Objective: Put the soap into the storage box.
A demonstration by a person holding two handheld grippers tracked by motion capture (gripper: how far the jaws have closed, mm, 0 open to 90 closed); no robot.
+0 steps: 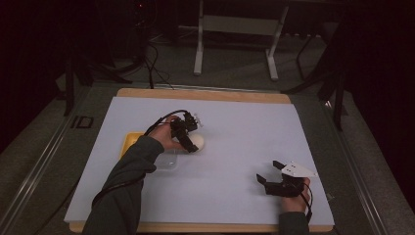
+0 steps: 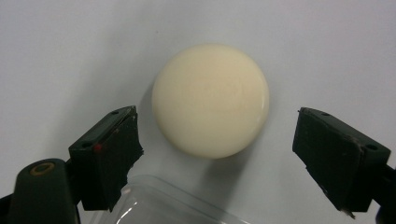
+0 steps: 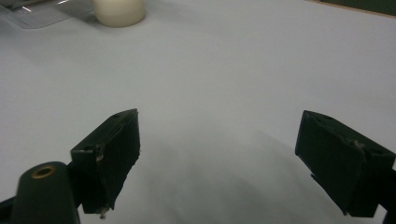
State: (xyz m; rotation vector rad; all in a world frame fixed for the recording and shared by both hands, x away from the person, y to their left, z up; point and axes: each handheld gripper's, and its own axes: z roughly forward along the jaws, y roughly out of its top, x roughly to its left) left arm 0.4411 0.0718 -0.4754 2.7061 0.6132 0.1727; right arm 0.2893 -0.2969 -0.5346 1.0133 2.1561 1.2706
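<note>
Cream-coloured and glossy, the round object (image 2: 210, 100) is lying on the white sheet (image 1: 244, 137) beside a clear container (image 2: 163, 203). I am holding my left gripper (image 2: 217, 154) spread wide around it; it looks hard and slippery, so I am aiming across its widest middle. My right gripper (image 3: 219, 163) is idling, jaws apart.

clear container (image 2: 173, 203) crowds ball (image 2: 210, 100) near side; open sheet (image 1: 244, 142) elsewhere.

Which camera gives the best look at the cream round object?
The left gripper view: the cream round object lies whole and close between open jaws. In the high view it is small, partly behind the left gripper. The right gripper view crops it at the top edge.
</note>
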